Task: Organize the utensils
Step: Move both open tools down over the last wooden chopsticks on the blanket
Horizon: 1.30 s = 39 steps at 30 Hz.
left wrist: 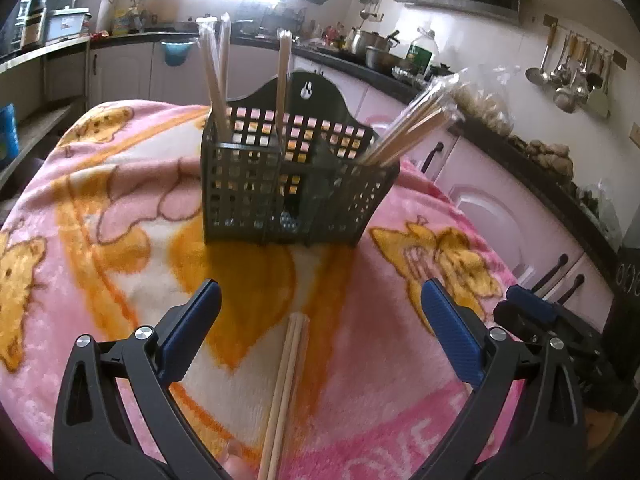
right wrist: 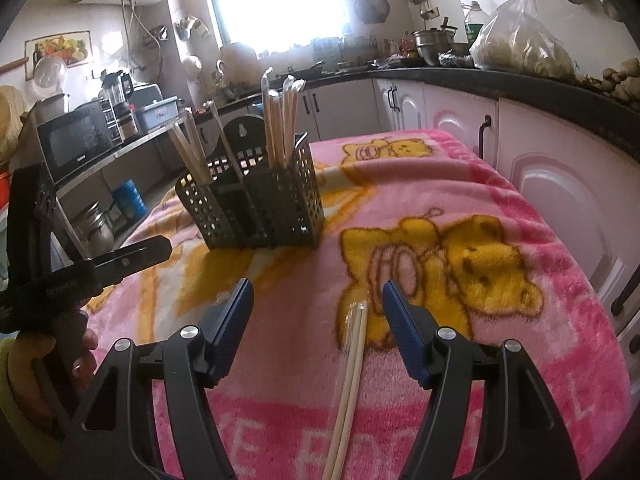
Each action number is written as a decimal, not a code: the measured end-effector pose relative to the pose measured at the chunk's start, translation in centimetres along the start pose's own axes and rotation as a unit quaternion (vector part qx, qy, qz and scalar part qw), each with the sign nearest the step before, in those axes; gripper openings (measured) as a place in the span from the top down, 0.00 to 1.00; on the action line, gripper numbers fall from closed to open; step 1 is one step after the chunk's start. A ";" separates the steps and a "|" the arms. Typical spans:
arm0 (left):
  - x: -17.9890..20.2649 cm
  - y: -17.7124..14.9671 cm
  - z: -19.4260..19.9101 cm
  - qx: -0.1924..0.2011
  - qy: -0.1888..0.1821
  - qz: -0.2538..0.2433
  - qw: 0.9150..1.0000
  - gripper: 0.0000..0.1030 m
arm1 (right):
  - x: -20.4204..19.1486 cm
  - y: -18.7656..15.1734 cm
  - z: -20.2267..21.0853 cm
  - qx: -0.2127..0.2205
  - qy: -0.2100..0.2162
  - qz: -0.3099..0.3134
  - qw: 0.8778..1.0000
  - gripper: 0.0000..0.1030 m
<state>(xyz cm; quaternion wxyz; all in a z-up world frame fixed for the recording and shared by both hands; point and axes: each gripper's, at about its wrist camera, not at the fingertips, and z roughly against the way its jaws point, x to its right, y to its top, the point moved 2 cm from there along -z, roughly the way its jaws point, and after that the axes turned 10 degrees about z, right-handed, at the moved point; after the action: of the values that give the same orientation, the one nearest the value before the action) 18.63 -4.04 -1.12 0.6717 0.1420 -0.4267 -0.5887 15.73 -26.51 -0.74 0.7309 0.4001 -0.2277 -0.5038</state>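
A black perforated utensil basket [left wrist: 296, 188] stands on a pink blanket [left wrist: 120, 240]. Wrapped chopsticks lean in its left [left wrist: 218, 80], middle [left wrist: 283, 80] and right [left wrist: 416, 128] compartments. My left gripper [left wrist: 320, 284] is open above the blanket, short of the basket, and a bare chopstick pair [left wrist: 286, 392] lies between its fingers. In the right wrist view the basket [right wrist: 256, 208] sits ahead to the left. My right gripper [right wrist: 318, 285] is open, with a wrapped chopstick pair [right wrist: 352, 368] lying on the blanket beneath it, near the right finger. I cannot tell if it is the same pair.
A hand [right wrist: 80, 344] holds the left gripper [right wrist: 132, 256] at the left. The right gripper [left wrist: 532, 308] shows at the blanket's right edge. Pink cabinets [right wrist: 560, 184] and a dark counter [right wrist: 520, 80] run along the right. A microwave [right wrist: 76, 140] stands on a shelf at the left.
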 end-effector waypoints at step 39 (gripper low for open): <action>-1.1 -3.2 -7.2 -0.126 0.037 -0.037 0.991 0.68 | 0.5 -0.4 -8.8 -0.170 0.015 0.028 0.985 0.38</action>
<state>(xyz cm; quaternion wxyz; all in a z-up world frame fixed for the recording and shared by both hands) 21.86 -6.16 -8.08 0.6772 0.0936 -0.3186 -0.6566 22.18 -23.94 -6.13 0.8055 0.2710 -0.1385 -0.5085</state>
